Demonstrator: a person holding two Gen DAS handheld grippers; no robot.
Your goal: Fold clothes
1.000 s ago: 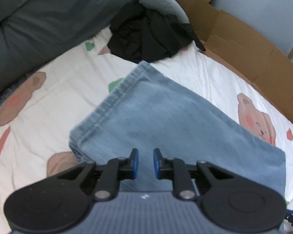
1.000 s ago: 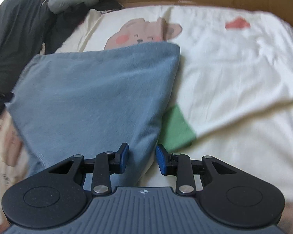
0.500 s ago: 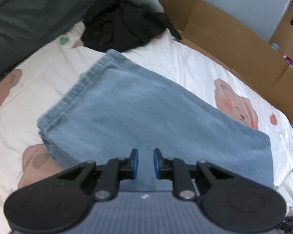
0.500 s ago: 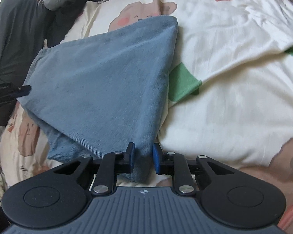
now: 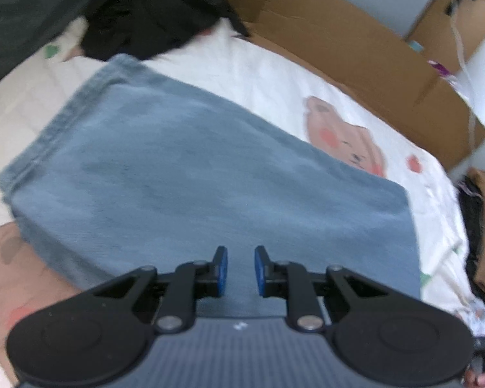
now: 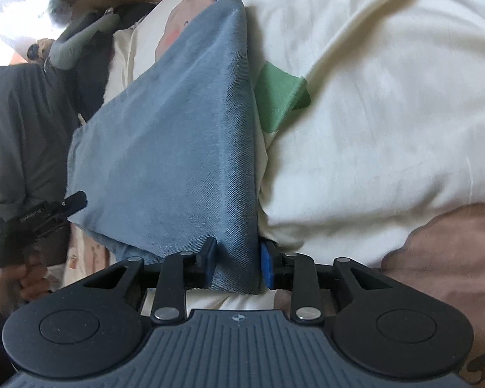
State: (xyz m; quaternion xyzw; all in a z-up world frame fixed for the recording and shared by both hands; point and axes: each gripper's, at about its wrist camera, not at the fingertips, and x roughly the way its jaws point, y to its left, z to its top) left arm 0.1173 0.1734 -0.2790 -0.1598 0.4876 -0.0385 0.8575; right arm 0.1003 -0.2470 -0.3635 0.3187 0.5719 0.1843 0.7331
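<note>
Folded blue jeans (image 5: 210, 174) are lying flat on a bed sheet (image 5: 274, 74) printed with bears and small green shapes. The left gripper (image 5: 241, 270) is hovering over the near part of the jeans, its jaws standing slightly apart with nothing between them. The right gripper (image 6: 237, 266) is sitting at a corner of the jeans (image 6: 190, 148), its jaws pinching the thick folded denim between the blue pads. A dark heap of clothes (image 5: 152, 22) is resting at the far end of the bed, and cardboard (image 5: 355, 48) is leaning along the bed's far side.
</note>
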